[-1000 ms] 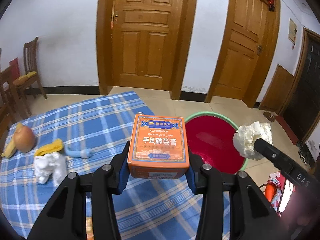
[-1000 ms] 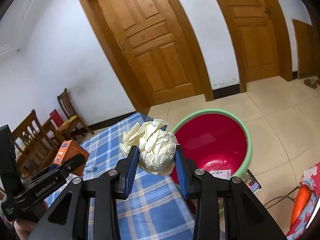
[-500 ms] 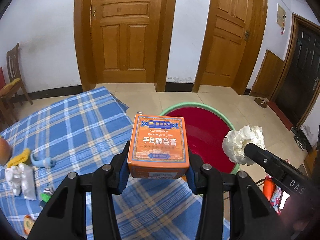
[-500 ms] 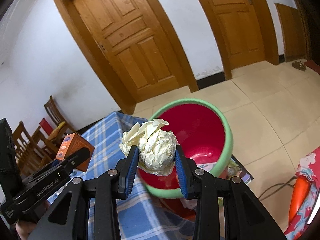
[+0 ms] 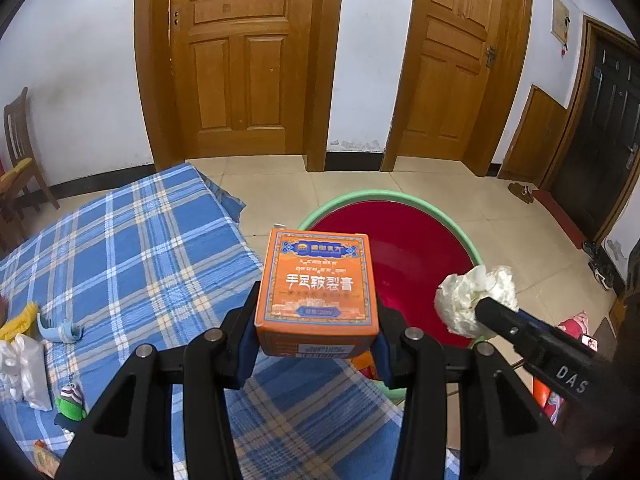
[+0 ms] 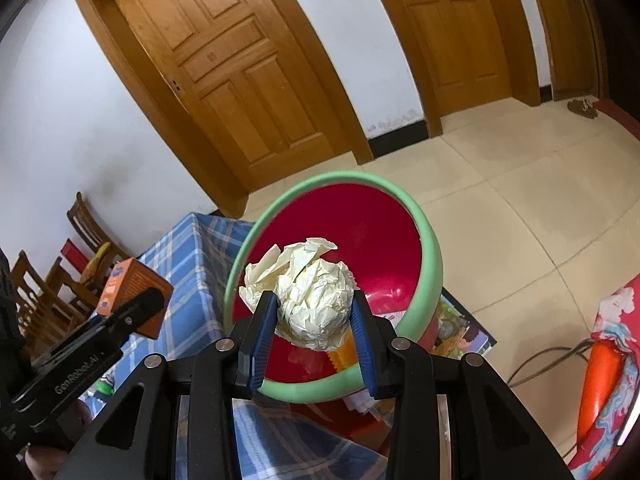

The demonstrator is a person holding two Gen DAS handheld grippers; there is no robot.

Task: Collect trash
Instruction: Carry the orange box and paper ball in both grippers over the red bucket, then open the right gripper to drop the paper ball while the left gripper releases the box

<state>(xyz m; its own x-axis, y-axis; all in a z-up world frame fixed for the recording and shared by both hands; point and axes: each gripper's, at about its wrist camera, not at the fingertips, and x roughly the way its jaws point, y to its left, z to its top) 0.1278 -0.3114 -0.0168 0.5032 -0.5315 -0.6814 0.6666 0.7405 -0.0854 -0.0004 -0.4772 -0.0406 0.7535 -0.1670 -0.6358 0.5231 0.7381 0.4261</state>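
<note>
My left gripper is shut on an orange cardboard box and holds it over the table edge, just short of the red bin with a green rim. My right gripper is shut on a crumpled ball of white paper and holds it above the red bin. The paper ball and right gripper also show at the right of the left wrist view. The box and left gripper show at the left of the right wrist view.
A blue plaid tablecloth covers the table, with a white wad, a light blue item and small bits at its left. Two wooden doors stand behind. Chairs stand left. Colourful bags lie on the floor right.
Both grippers have moved toward the red bin with their loads. The bin has grown larger in both views, and the paper ball now hangs over its opening.
</note>
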